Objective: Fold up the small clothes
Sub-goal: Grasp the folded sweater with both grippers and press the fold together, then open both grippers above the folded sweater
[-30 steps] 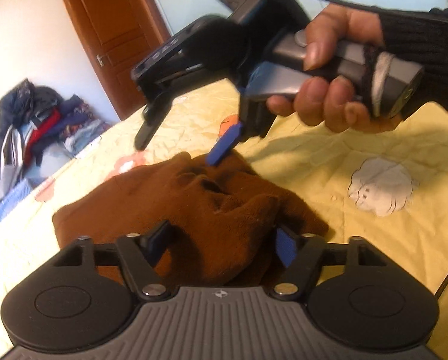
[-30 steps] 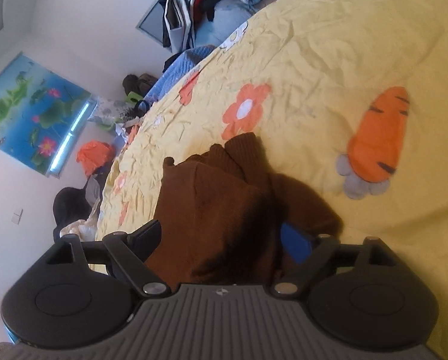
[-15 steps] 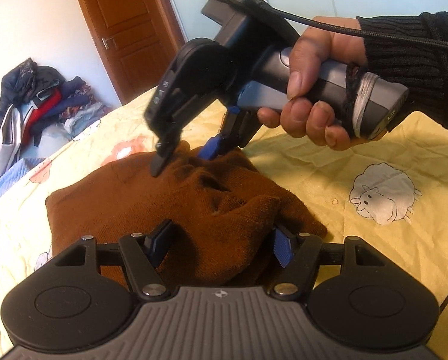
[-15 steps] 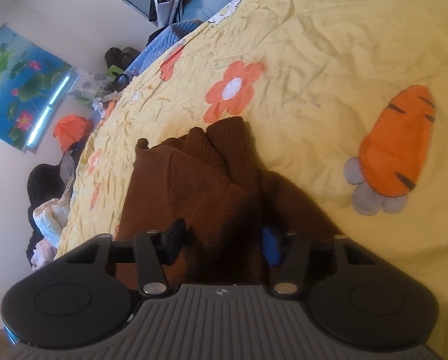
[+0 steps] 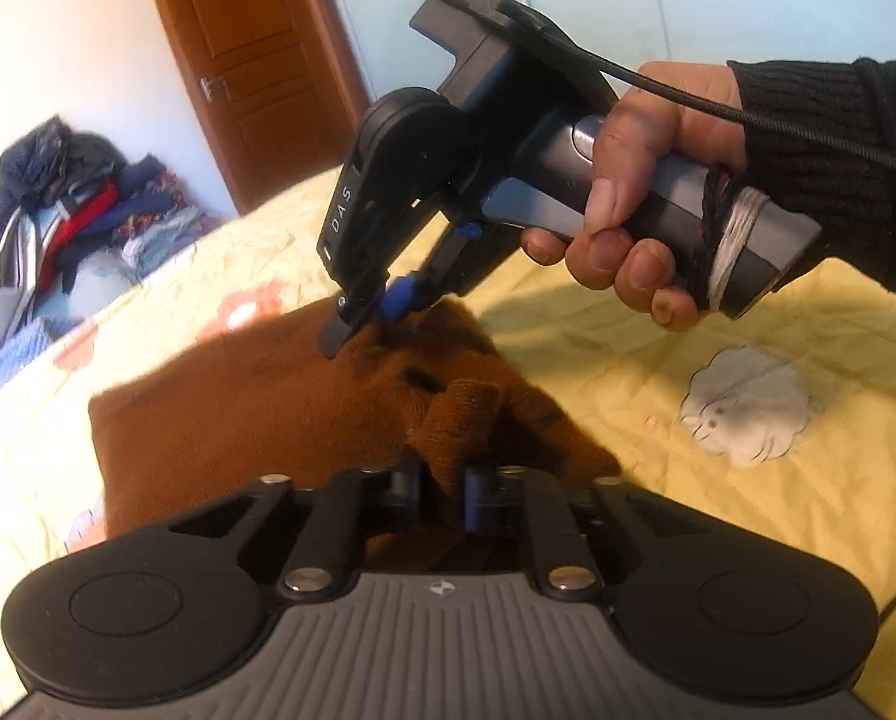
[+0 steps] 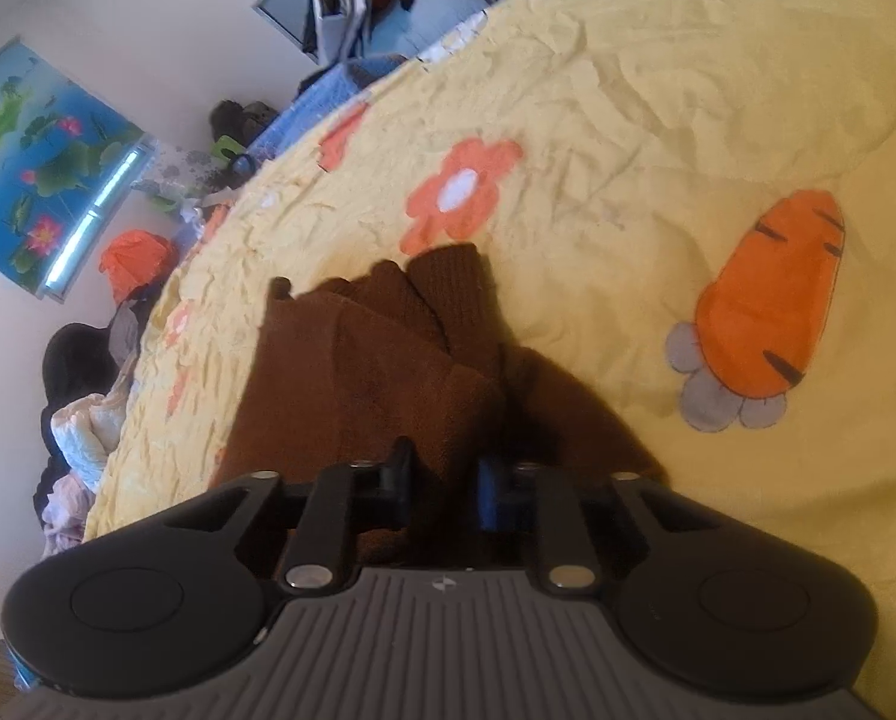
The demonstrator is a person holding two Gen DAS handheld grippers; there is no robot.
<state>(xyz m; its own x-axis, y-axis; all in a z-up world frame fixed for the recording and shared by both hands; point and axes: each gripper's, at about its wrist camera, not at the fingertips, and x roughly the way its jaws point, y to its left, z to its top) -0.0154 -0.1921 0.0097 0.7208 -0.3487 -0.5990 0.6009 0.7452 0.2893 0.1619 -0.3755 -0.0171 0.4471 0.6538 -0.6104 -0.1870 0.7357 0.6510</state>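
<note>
Here I have both claws newly closed on the brown garment (image 5: 280, 396) lying on the yellow bedspread (image 5: 718, 516): left gripper (image 5: 442, 483) pinching its near edge, right gripper (image 5: 367, 315) its far edge.

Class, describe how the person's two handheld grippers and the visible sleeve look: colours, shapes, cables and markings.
Each gripper has a ribbed grey body, two round black discs and black linkages with silver rivets. The fingers are black with blue pads. The right gripper has a grey handle wound with white and dark cord, white letters on its side and a black cable. The sleeve is black ribbed knit.
</note>
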